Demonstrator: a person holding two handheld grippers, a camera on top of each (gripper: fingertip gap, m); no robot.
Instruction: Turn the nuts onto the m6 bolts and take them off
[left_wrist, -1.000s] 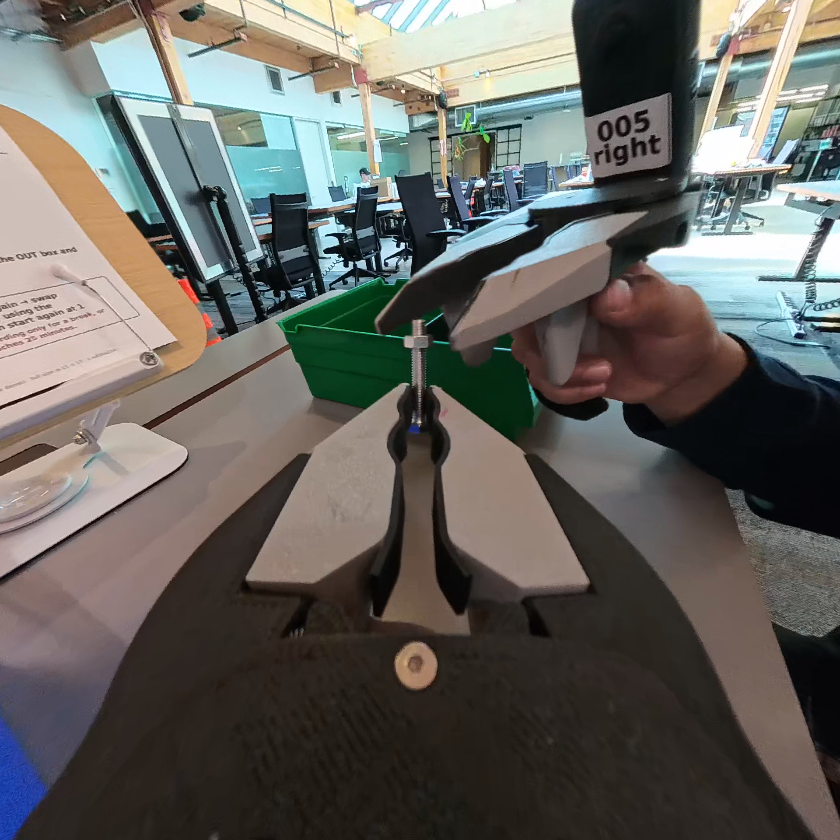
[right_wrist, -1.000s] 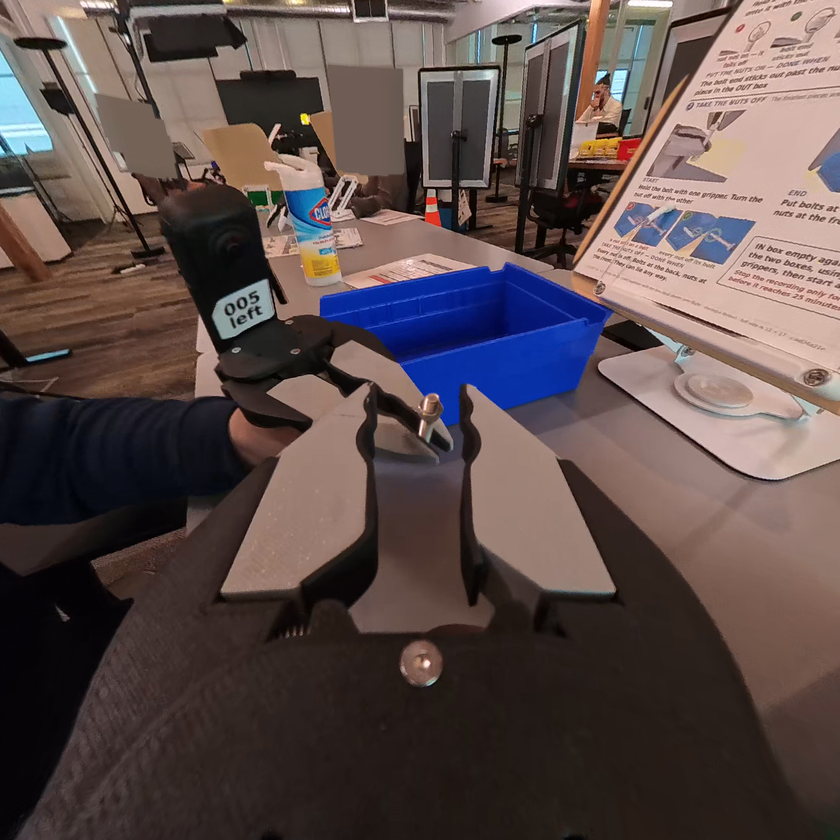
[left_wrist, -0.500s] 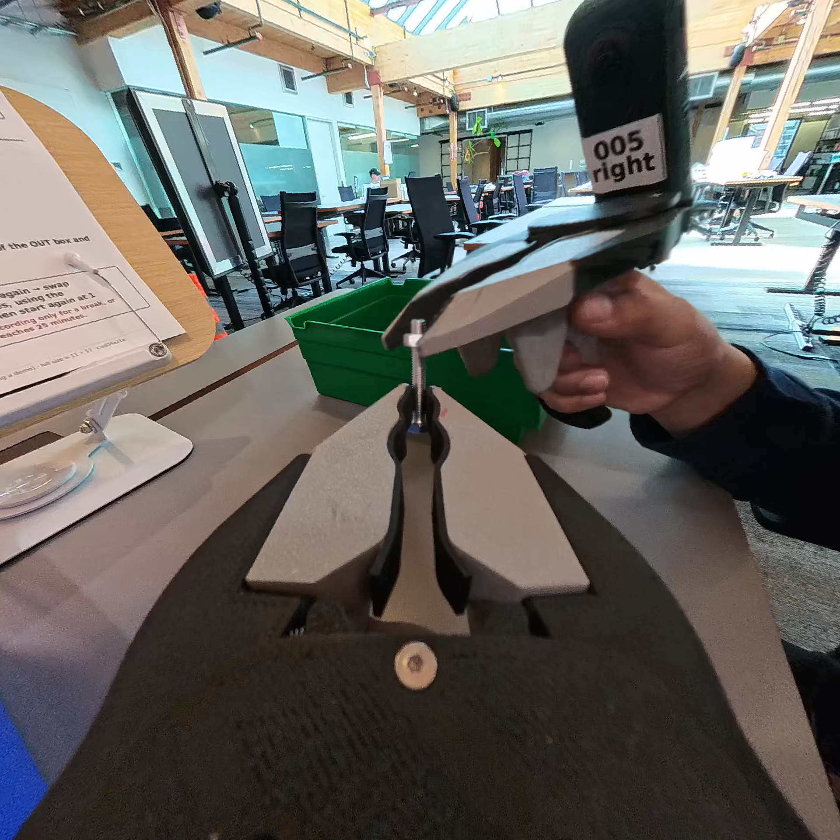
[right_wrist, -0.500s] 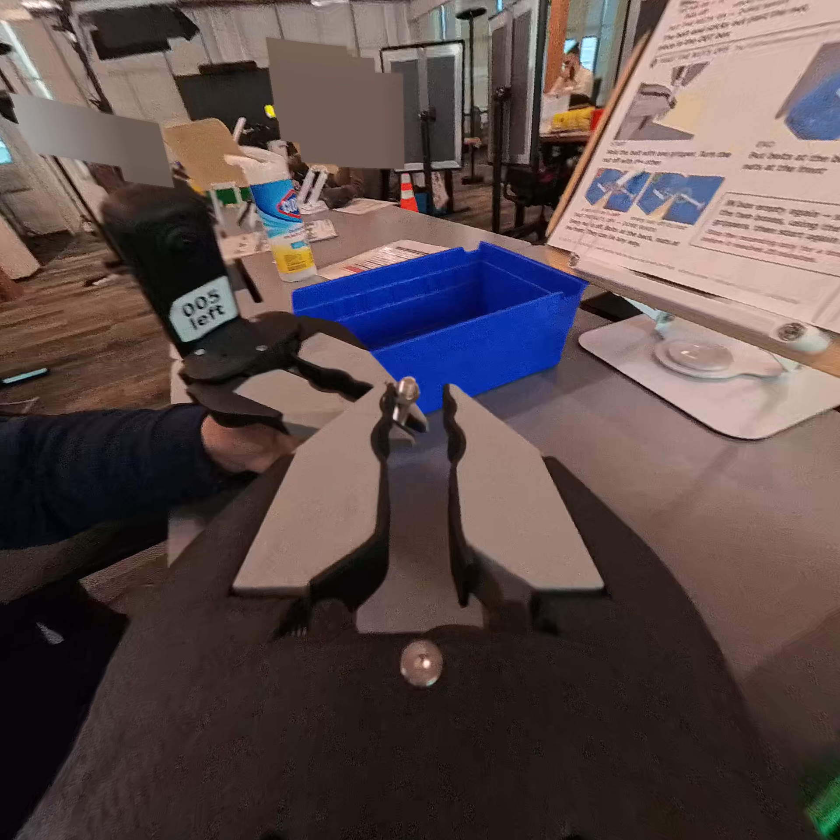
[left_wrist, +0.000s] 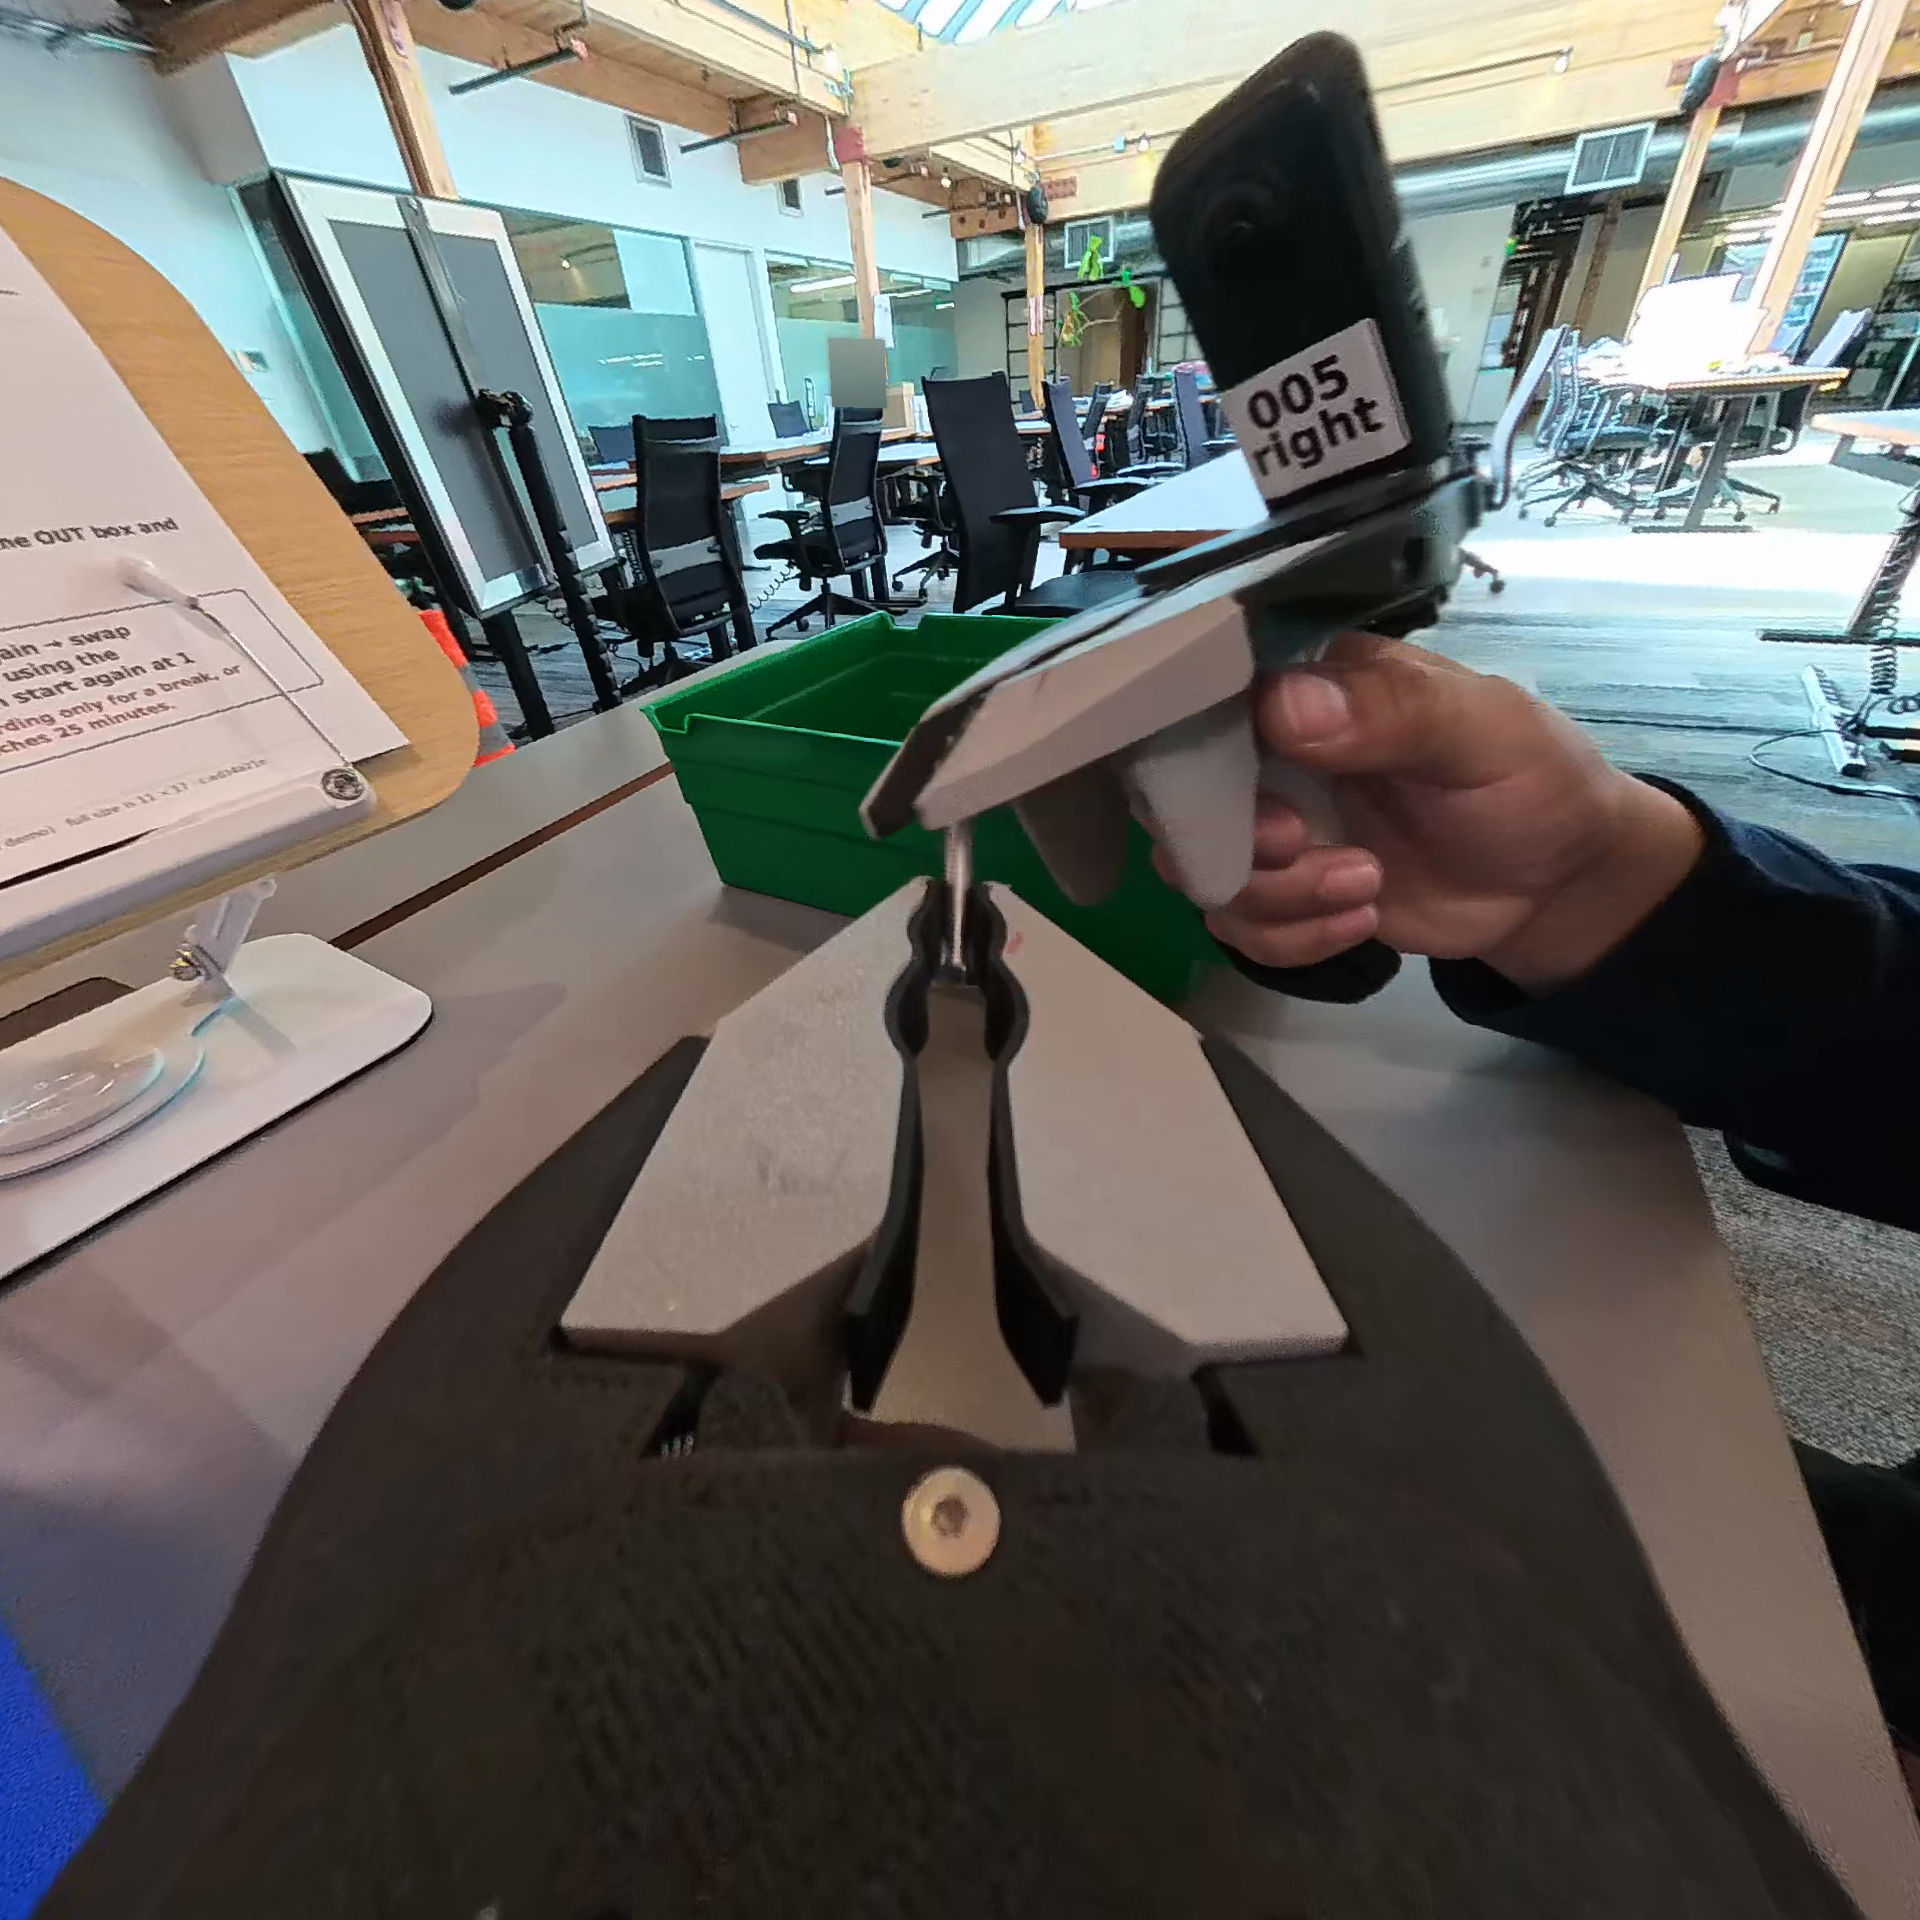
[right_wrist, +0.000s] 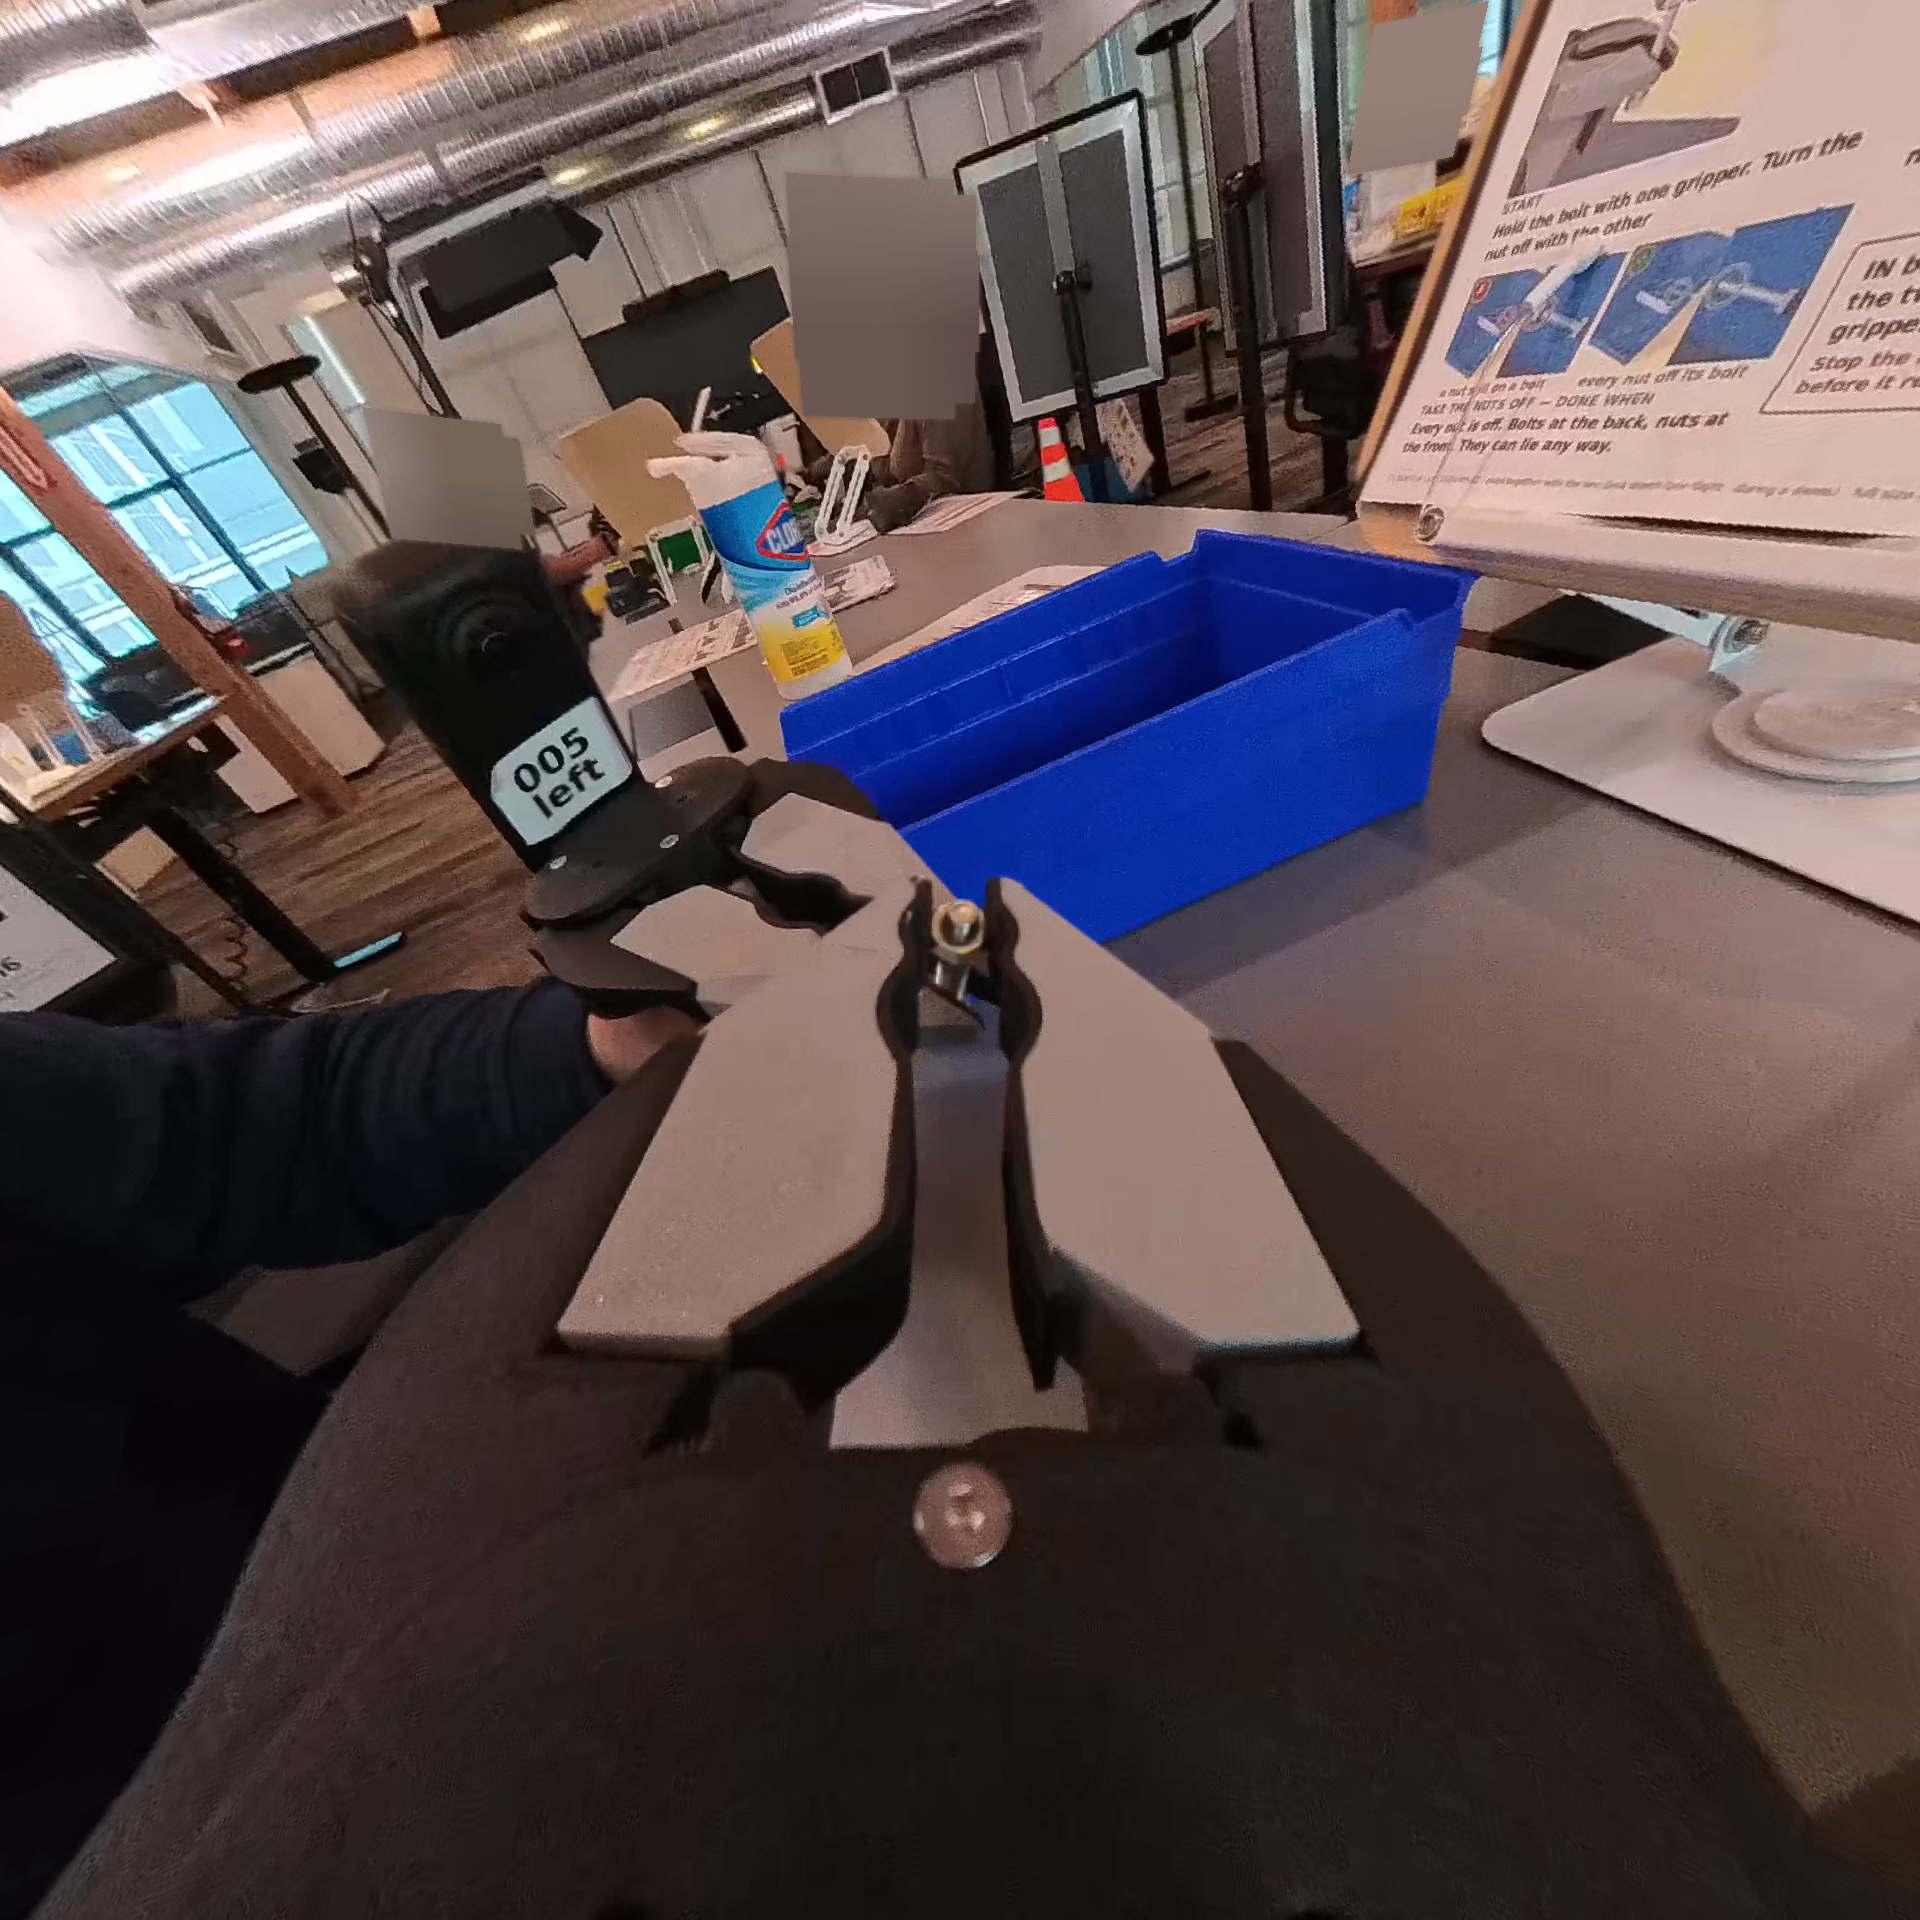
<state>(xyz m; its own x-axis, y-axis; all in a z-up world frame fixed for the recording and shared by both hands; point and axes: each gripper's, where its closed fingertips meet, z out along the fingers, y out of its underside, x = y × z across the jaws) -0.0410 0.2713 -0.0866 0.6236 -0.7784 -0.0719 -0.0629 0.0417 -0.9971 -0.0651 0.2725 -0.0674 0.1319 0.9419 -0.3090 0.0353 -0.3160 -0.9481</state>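
Bolt stood upright between two tools, nut at its top.

The bolt (left_wrist: 956, 904), small, stiff and slick, is clamped low on its shaft by the left tool (left_wrist: 954, 961); the right tool (right_wrist: 958, 935) is closed on the nut (right_wrist: 956, 923), best pinched across its flats, above the counter (right_wrist: 1558, 1018) between blue bin (right_wrist: 1143, 748) and green bin (left_wrist: 821, 769).

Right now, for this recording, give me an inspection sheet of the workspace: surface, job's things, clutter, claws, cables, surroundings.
Surface: grey table, bare near the claws.
Job's things: bolt held upright, nut near its top end; green bin and blue bin, contents not visible.
Clutter: instruction board on a white stand; wipes canister behind the blue bin.
Claws: left claw shut on the bolt's lower end; right claw shut on the nut.
Cables: coiled cord and floor cables at a far desk.
Surroundings: open office, black chairs, desks.
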